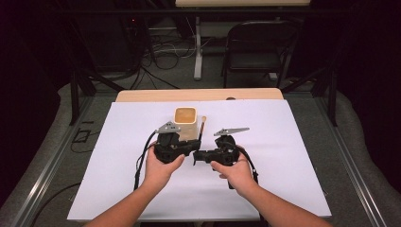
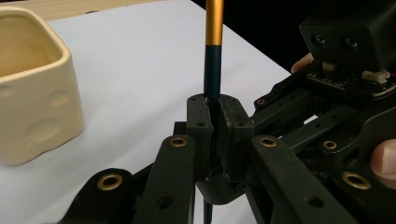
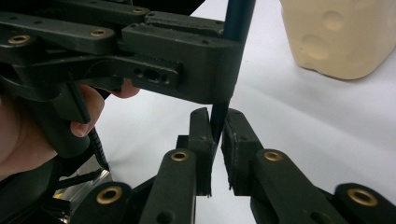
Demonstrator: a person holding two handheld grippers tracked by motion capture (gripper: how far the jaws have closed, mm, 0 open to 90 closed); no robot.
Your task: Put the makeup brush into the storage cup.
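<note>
White paper sheet [image 1: 283, 156] covers the table [image 1: 142, 96]; on it you have one cream cup [image 1: 185, 122], one brush [image 1: 202, 126], and two grippers.

Your left gripper [image 1: 189, 150] sits near the middle, just near of the cup. Its jaws are clamped tight on the brush's dark blue handle [image 2: 213, 70]; in the left gripper view the handle rises straight up between the pads, with one gold band [image 2: 214, 21] above the blue part.

Your right gripper [image 1: 197, 158] comes in from the right, with its tips just beside the left gripper's tips. In the right gripper view its jaws are nearly closed around the same handle [image 3: 218, 122], lower down: the left pad touches it, and a thin gap shows at the right pad, so you cannot call that grip firm from the view.

Cup: one, square mouth, dimpled sides, upright, just far and left of the brush. The brush leans up beside the cup's right edge, with its tip at rim height.

Two hands, one on each gripper body.
</note>
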